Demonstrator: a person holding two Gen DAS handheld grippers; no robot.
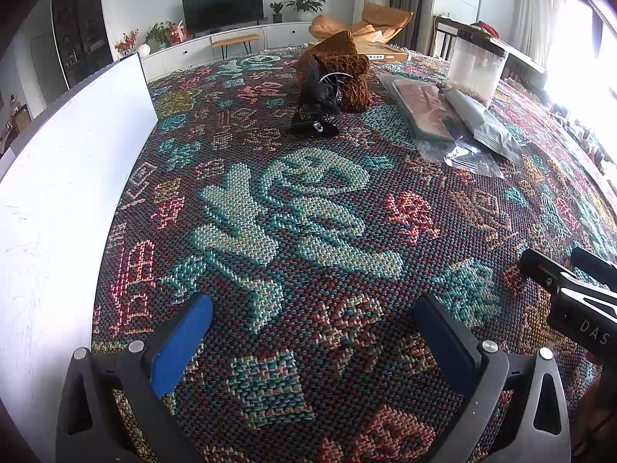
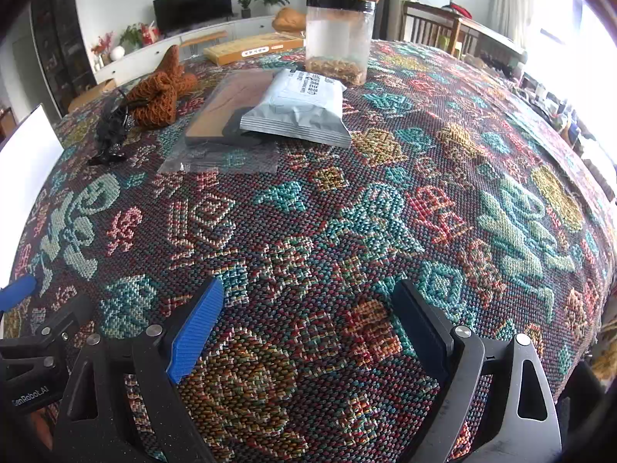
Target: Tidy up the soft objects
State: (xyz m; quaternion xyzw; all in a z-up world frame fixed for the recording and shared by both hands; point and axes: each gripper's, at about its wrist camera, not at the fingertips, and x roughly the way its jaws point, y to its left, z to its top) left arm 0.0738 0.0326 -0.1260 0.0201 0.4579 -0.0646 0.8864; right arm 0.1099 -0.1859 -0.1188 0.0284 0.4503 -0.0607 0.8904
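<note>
A brown knitted cloth [image 1: 345,65] lies bunched at the far side of the patterned table, with a black soft item [image 1: 318,100] in front of it. Both also show in the right wrist view: the brown cloth [image 2: 162,92] and the black item [image 2: 112,127] at upper left. A grey soft pack [image 2: 299,106] rests on a clear-bagged flat item [image 2: 227,115]; in the left wrist view the pack [image 1: 482,119] is at upper right. My left gripper [image 1: 312,332] is open and empty above the cloth. My right gripper [image 2: 308,316] is open and empty.
A clear jar with a black lid [image 2: 339,38] stands behind the grey pack. A flat cardboard box [image 2: 254,48] lies at the far edge. A white board [image 1: 69,154] stands along the table's left side. The woven tablecloth [image 1: 308,212] covers the table.
</note>
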